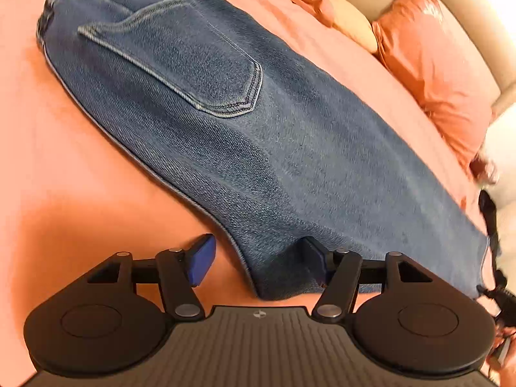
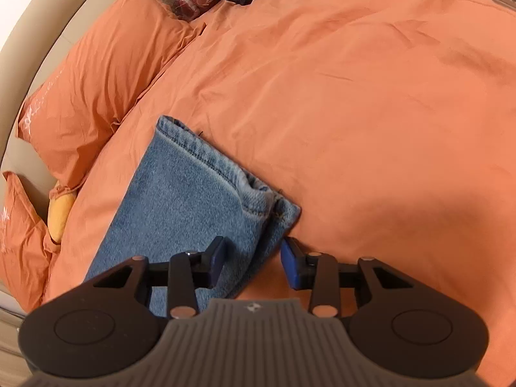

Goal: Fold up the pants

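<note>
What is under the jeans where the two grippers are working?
The jeans lie flat on the orange bedcover, which shows all around them. At the hem a second denim layer peeks out beneath. Whatever lies between the layers is covered.

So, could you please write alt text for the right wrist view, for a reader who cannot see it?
The open right gripper straddles the side edge of the blue jeans near their hem, one of its fingers over the denim and the other over the orange bedcover. Orange pillows lie at the left.
</note>
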The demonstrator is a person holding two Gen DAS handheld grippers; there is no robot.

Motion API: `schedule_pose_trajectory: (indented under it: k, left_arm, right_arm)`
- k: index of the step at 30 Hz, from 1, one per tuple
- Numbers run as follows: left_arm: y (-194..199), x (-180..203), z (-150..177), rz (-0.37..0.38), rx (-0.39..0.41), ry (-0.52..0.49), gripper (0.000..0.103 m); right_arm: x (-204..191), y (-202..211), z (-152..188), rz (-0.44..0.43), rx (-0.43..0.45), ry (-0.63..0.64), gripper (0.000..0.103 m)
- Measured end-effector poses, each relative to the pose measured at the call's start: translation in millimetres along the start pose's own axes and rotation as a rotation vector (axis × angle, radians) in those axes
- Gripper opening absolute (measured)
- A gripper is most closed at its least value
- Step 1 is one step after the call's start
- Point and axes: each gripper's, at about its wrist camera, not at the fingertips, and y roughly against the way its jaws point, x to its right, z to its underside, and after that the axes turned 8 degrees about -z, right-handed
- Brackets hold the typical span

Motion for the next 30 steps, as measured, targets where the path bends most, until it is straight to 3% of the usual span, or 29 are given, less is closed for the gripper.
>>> schedule_pose_trajectory:
  k: [3,8,12,18,24,30]
  left_arm:
    - [-6,5,6,0.004,0.041,0.019,0.074]
    - [-3,21,5,-0.025,0.079,0.003,0.051]
    - [11,28,-3,-0.051,0.122,-0.009,0.027]
    - [27,39,-27,-0.089,0.078,-0.015,0.018]
    - [50,42,-34,-0.139,0.059,-0.057,0.013]
    - [82,31,-29,-0.136,0.027,-0.172,0.012]
  right_arm:
    - [3,-8,1,-0.015,0.031,-0.019,0.035]
    - [-7,-12,1,0.003,0.065,0.011,0.018]
    - [-38,5,-4,0.032,0.102,0.116,0.009]
    - [-107,43,-12,0.095,0.134,0.238,0.006]
    - [-152,118,4,0.108,0.194,0.293,0.005]
    - [-138,237,51,0.078,0.233,0.239,0.005]
